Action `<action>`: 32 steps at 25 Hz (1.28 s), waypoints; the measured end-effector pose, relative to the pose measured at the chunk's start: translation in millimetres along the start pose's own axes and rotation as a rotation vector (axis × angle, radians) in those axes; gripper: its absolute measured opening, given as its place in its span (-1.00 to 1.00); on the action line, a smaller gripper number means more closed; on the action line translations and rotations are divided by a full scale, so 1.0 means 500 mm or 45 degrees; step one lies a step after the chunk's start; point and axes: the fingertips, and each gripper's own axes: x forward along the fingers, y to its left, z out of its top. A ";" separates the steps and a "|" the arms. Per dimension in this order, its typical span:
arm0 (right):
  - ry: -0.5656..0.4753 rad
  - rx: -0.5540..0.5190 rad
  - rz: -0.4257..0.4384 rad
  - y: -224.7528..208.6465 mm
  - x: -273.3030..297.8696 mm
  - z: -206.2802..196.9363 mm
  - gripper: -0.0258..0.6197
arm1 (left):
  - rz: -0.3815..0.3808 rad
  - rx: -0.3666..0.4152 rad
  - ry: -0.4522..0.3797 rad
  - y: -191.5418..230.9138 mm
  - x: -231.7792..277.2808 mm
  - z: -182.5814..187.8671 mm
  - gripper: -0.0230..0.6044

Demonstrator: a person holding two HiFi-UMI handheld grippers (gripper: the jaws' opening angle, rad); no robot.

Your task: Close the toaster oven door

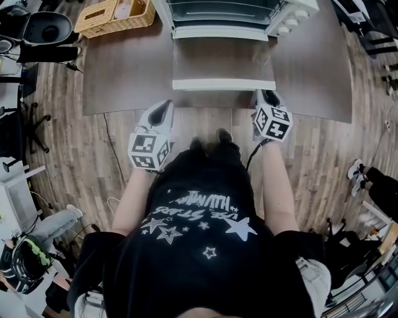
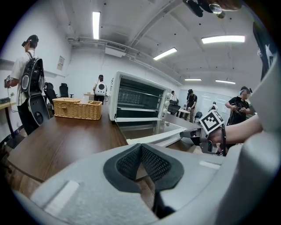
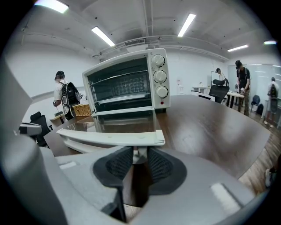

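The white toaster oven point(image 1: 230, 15) stands at the back of the brown table point(image 1: 124, 68), its glass door point(image 1: 224, 62) folded down flat toward me. The door's white handle point(image 1: 224, 85) runs along the near edge. My right gripper point(image 1: 267, 98) is at the handle's right end. In the right gripper view its pads point(image 3: 160, 166) sit on either side of the handle's point(image 3: 109, 137) white end bracket and touch it. My left gripper point(image 1: 163, 112) hangs off the table's front edge, left of the door, shut and empty point(image 2: 140, 147). From the left gripper view the right gripper point(image 2: 193, 133) meets the handle point(image 2: 162, 137).
A wicker basket point(image 1: 115, 15) sits at the table's back left, beside the oven. The oven's knobs point(image 3: 160, 75) are on its right side. A black chair point(image 1: 46, 28) stands on the floor to the left. People stand in the background point(image 2: 30, 83).
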 end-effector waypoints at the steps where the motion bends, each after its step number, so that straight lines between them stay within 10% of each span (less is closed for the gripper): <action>1: 0.002 0.002 -0.002 -0.001 0.000 0.000 -0.59 | 0.001 -0.001 -0.003 0.001 0.001 0.003 -0.89; 32: -0.139 0.111 -0.023 0.002 -0.068 0.134 -0.67 | 0.004 0.002 -0.184 0.029 -0.021 0.119 -0.89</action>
